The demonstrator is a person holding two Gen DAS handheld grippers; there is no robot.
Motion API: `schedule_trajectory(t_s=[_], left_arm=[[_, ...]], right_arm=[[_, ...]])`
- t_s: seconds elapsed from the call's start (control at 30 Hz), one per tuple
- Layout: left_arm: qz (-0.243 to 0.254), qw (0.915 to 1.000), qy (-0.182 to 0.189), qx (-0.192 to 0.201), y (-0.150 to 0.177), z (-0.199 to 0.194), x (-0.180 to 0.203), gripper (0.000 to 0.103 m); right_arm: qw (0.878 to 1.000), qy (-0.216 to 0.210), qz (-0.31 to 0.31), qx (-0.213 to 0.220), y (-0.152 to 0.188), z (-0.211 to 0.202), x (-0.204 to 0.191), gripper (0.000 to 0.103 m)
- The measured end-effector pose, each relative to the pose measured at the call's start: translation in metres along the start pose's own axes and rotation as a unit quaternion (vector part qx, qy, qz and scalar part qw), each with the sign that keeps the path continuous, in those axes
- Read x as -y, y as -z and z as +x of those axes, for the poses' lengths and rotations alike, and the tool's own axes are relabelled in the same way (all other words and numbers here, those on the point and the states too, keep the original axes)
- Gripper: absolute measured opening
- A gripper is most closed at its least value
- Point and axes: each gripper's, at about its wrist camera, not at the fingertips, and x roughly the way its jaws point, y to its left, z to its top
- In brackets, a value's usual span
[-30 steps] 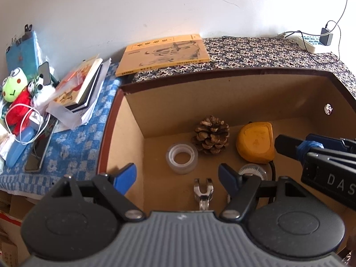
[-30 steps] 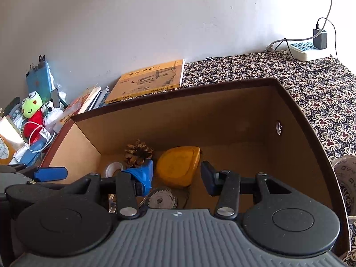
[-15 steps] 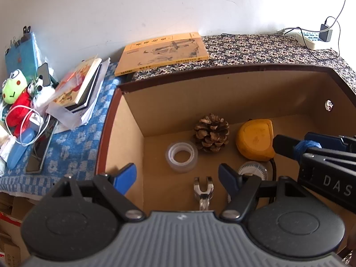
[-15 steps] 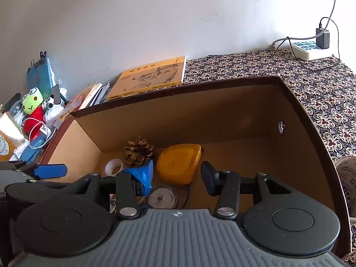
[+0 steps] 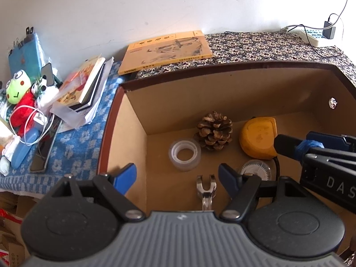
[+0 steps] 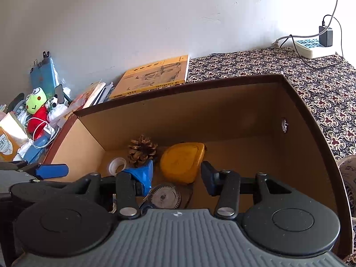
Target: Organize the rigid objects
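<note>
An open wooden drawer (image 5: 222, 65) holds a pine cone (image 5: 214, 131), a clear tape roll (image 5: 184, 154), a yellow tape measure (image 5: 259, 138), a toothed disc (image 5: 255, 170) and a small metal tool (image 5: 206, 187). My left gripper (image 5: 176, 178) hangs open above the drawer's left front, near the tape roll, holding nothing. My right gripper (image 6: 176, 176) is open too, with nothing between its fingers; the tape measure (image 6: 182, 164) lies in the drawer (image 6: 200, 86) beyond it. In the left wrist view the right gripper's fingers (image 5: 289, 144) reach in from the right, next to the tape measure.
A yellow book (image 5: 165, 51) lies on the patterned cloth behind the drawer. To the left on a blue checked cloth are stacked books (image 5: 84, 89), a frog plush (image 5: 15, 89), cables and a phone. A power strip (image 5: 316, 36) sits at the back right by the wall.
</note>
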Motion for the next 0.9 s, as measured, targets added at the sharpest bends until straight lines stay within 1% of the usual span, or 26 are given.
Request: schedule_trajectory(t_s=[0.27, 0.4, 0.5, 0.63, 0.73, 0.9], left_arm=[[-0.01, 0.9999, -0.013, -0.004, -0.001, -0.001, -0.002, 0.075], [-0.006, 0.9997, -0.023, -0.001, -0.001, -0.006, 0.0, 0.075], [-0.009, 0.9996, -0.024, 0.006, -0.002, -0.016, -0.001, 0.075], [-0.018, 0.9996, -0.019, 0.008, -0.002, -0.029, -0.003, 0.075], [-0.02, 0.9997, -0.011, 0.01, 0.0, -0.041, -0.003, 0.075], [-0.016, 0.9996, -0.015, 0.015, 0.006, -0.057, -0.001, 0.075]], right_arm=[[1.0, 0.002, -0.015, -0.001, -0.002, -0.002, -0.005, 0.032], [1.0, 0.003, -0.022, 0.007, -0.005, -0.011, -0.008, 0.032], [0.999, 0.001, -0.029, 0.014, -0.005, -0.02, -0.01, 0.033], [0.999, 0.01, -0.037, 0.025, -0.004, -0.034, -0.014, 0.033], [0.999, 0.016, -0.035, 0.034, -0.003, -0.045, -0.015, 0.033], [0.999, 0.024, -0.019, 0.037, -0.002, -0.06, -0.017, 0.033]])
